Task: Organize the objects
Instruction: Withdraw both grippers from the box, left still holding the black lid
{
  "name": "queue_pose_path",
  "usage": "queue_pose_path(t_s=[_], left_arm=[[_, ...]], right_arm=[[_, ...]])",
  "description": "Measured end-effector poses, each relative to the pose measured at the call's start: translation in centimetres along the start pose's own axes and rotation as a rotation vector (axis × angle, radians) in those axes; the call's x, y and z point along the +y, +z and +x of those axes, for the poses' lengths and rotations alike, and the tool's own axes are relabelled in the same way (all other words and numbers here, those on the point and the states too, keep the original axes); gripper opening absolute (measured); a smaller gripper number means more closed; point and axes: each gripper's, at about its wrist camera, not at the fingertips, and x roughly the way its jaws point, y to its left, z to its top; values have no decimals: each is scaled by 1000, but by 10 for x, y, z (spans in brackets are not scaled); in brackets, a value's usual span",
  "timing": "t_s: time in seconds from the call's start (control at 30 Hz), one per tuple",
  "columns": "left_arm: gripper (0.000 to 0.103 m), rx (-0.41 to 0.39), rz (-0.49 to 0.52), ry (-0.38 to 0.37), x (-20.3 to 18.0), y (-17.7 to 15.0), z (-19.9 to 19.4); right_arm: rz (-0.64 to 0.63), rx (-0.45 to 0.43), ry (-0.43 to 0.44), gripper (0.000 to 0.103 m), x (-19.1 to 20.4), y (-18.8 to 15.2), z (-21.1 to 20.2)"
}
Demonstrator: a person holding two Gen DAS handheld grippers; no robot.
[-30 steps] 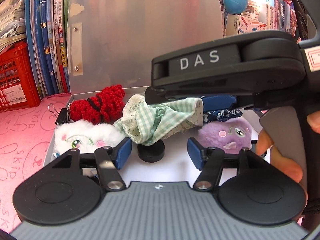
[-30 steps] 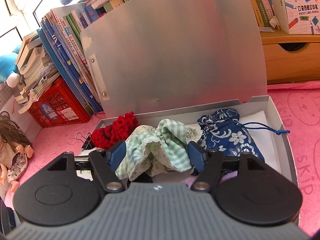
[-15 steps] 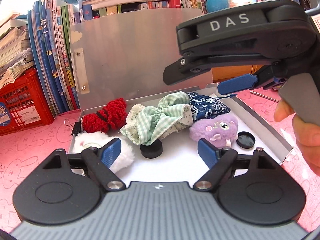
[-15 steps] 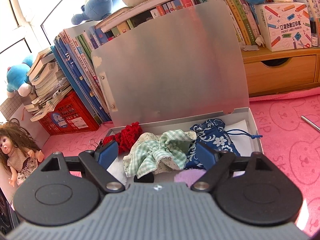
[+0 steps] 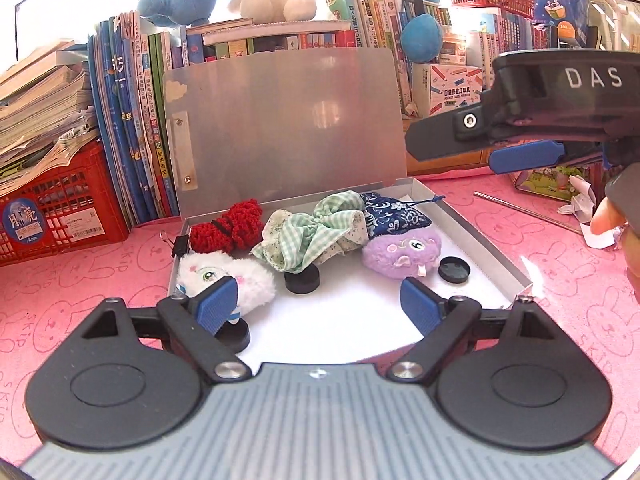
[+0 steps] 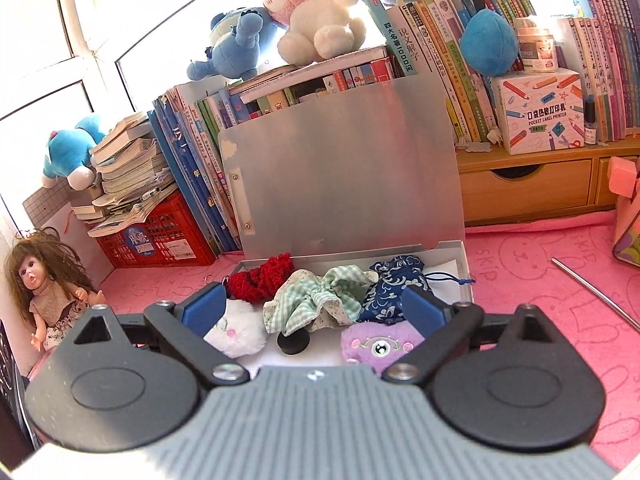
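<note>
1. We saw the left gripper (image 5: 318, 300) with jaws wide and nothing between them; they had just been opening.
2. The right gripper (image 6: 314, 314) likewise had jaws wide and empty, also just opened; in the left wrist view it hung at upper right, held by a hand (image 5: 618, 232).
3. A grey box (image 5: 476, 236) sat open on the pink surface (image 5: 80, 272), its lid (image 5: 288, 128) upright against a row of books (image 5: 132, 152).
4. Inside, back row, left to right: a red knitted piece (image 5: 226, 232), a green checked cloth (image 5: 316, 228), a blue floral pouch (image 5: 394, 216) with its cord reaching the box's right wall.
5. Front row: a white plush (image 5: 224, 276) at left, a purple plush (image 5: 402, 252) at right, touching the pouch.
6. A black round disc (image 5: 302, 280) lay just under the checked cloth's front edge; a second black disc (image 5: 453, 270) lay beside the purple plush; a third (image 5: 234, 334) sat near the white plush, partly hidden by the left jaw.
7. A black binder clip (image 5: 180, 244) was at the box's back left corner, touching its wall.
8. Well apart from the box: a red crate (image 5: 56, 216) at left, a metal rod (image 5: 524, 212) on the surface at right, a doll (image 6: 48, 284) at far left in the right wrist view.
</note>
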Motion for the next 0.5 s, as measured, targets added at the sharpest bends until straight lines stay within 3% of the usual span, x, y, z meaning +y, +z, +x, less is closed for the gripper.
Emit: queue_pose_path(t_s=[0.5], left_arm=[[92,-31,-8,-74,-18,-45,-86]], right_arm=[[-114,-86,-42,103,12,-52,-83]])
